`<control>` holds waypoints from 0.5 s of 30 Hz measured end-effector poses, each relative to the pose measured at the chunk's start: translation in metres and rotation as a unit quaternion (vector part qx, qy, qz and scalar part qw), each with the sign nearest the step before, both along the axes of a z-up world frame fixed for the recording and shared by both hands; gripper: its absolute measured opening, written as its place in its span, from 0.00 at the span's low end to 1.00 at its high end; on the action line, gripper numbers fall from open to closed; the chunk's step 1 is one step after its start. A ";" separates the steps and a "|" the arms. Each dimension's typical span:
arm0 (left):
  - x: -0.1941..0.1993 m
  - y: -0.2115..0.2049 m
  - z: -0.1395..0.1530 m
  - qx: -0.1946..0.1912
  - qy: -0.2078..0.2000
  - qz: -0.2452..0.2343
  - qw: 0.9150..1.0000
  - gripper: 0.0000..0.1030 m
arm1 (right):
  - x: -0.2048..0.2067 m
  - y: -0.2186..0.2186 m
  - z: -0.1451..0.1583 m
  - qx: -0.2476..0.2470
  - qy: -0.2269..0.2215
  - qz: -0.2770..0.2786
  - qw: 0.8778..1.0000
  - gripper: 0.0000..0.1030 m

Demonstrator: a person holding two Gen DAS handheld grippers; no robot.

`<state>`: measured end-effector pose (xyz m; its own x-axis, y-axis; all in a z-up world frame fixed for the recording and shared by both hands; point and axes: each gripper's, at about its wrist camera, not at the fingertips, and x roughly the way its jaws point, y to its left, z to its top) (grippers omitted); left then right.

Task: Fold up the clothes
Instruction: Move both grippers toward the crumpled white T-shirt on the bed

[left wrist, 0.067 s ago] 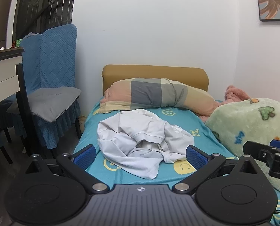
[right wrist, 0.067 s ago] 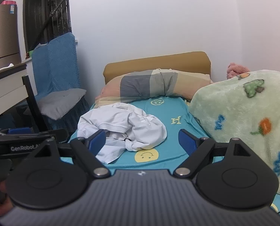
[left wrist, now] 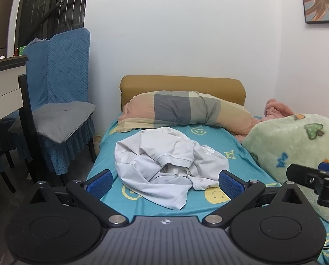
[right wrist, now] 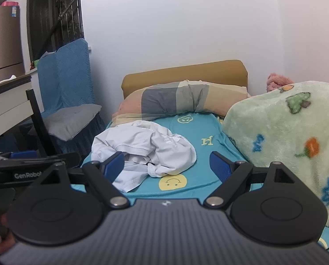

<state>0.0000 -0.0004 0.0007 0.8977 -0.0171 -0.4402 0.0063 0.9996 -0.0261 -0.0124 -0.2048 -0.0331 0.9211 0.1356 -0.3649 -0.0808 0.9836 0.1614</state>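
- Two grippers hover above the near end of the bed, jaws spread wide apart on both, nothing between the pads: the left gripper [left wrist: 163, 181] and the right gripper [right wrist: 166, 165].
- Just beyond the jaws lies the white garment [left wrist: 164, 165], crumpled in a heap on the turquoise bed sheet [left wrist: 237, 152], toward the bed's left edge, short of the patchwork pillow [left wrist: 186, 110].
- It looks like a thin, light knit: soft, limp, sure to sag and bunch when lifted, and unlikely to slip between ribbed pads.
- A stitched hem [left wrist: 175, 158] curls across the top of the heap; a small knotted-looking bunch sits at its near right side.
- Best holds, in my judgement, are two spread points along that hem or at the outer edges, so the cloth can be shaken flat before any fold.
- To the right, the green fleece blanket [right wrist: 286, 132] crowds the sheet, limiting room to spread.
- A blue-covered chair [left wrist: 62, 101] stands left of the bed.
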 end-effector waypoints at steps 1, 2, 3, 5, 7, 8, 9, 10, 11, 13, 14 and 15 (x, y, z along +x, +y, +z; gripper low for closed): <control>0.000 0.000 0.000 0.000 0.000 0.000 1.000 1.00 | 0.000 0.000 0.000 -0.001 0.000 0.000 1.000 0.83; 0.000 0.000 0.001 0.000 -0.001 -0.001 1.000 1.00 | -0.001 0.000 0.000 -0.002 -0.001 0.000 1.000 0.83; 0.000 0.000 0.001 0.000 -0.001 -0.001 1.000 1.00 | -0.001 0.000 0.000 -0.004 -0.001 0.000 1.000 0.83; 0.000 -0.002 0.002 -0.001 -0.002 -0.001 1.000 1.00 | 0.000 0.004 -0.001 -0.010 0.003 -0.001 1.000 0.83; -0.004 -0.002 0.002 -0.004 -0.004 0.000 1.000 1.00 | -0.001 0.000 -0.003 -0.002 0.000 -0.001 1.000 0.83; -0.004 0.002 0.001 -0.006 -0.004 0.000 1.000 1.00 | -0.002 -0.001 -0.002 -0.001 0.000 0.000 1.000 0.83; -0.004 0.005 -0.001 -0.007 -0.005 0.001 1.000 1.00 | -0.001 -0.001 -0.001 -0.001 0.000 0.000 1.000 0.83; -0.004 0.004 -0.004 -0.006 -0.005 0.002 1.000 1.00 | 0.000 -0.001 -0.001 -0.001 0.003 -0.001 1.000 0.83; -0.003 0.003 -0.006 -0.004 -0.005 0.002 1.000 1.00 | 0.001 -0.001 0.000 -0.001 0.004 -0.001 1.000 0.83; -0.006 0.006 -0.009 -0.003 -0.006 0.004 1.000 1.00 | -0.001 -0.002 -0.001 0.000 0.001 -0.002 1.000 0.83; -0.007 0.008 -0.010 -0.003 -0.006 0.004 1.000 1.00 | -0.001 -0.002 -0.002 -0.001 0.002 -0.002 1.000 0.83; -0.006 0.007 -0.010 -0.001 -0.005 0.005 1.000 1.00 | -0.001 -0.003 -0.002 -0.001 0.003 -0.003 1.000 0.83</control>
